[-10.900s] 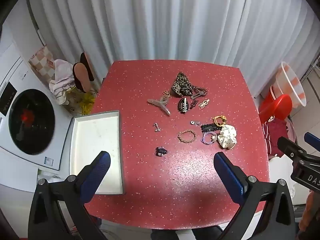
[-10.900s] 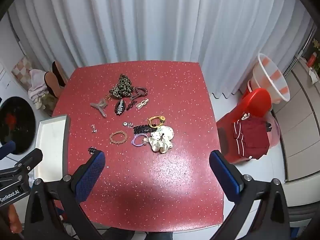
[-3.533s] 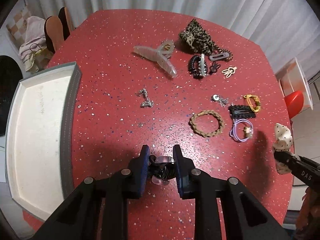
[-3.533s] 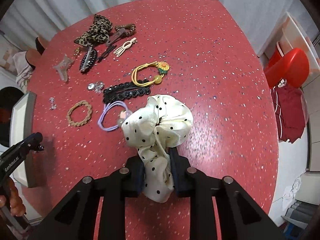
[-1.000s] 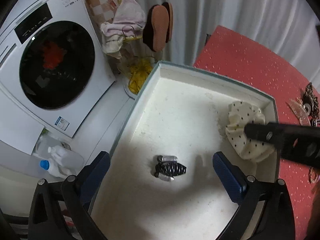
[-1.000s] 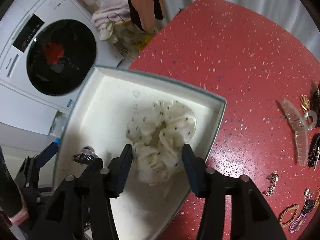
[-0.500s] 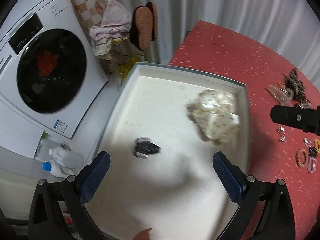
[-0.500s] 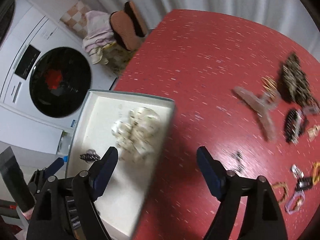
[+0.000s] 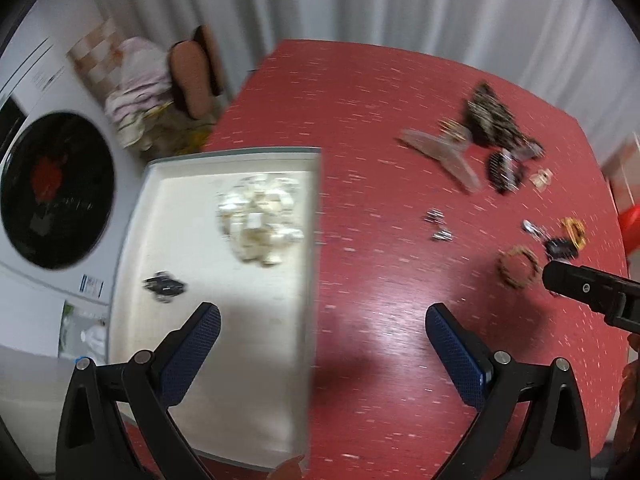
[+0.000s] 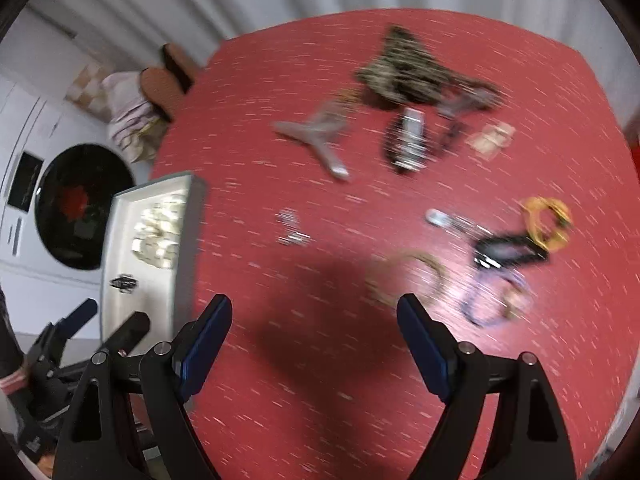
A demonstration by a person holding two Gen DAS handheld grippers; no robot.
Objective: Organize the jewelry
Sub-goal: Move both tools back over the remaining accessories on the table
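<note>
The white tray (image 9: 316,240) sits at the left edge of the red table (image 9: 380,340). In it lie a cream polka-dot scrunchie (image 9: 260,220) and a small black hair claw (image 9: 164,286). My left gripper (image 9: 320,344) hangs open and empty over the tray's right rim. My right gripper (image 10: 314,340) is above bare table right of the tray (image 10: 188,240); its jaws are opening with nothing between them. Ahead of it lie a braided bracelet (image 10: 412,276), a purple hair tie (image 10: 492,300), black clips (image 10: 508,252) and a yellow tie (image 10: 548,224). Both views are motion-blurred.
Farther back on the table are a clear claw clip (image 10: 320,140), a black claw clip (image 10: 406,144), a leopard scrunchie (image 10: 408,68) and small silver earrings (image 10: 292,228). A washing machine (image 9: 52,188) stands left of the table, with slippers (image 9: 192,76) and curtains behind.
Both grippers have swung right, from over the tray toward the table. The right gripper let go of the scrunchie, which now lies in the tray, and its jaws have widened.
</note>
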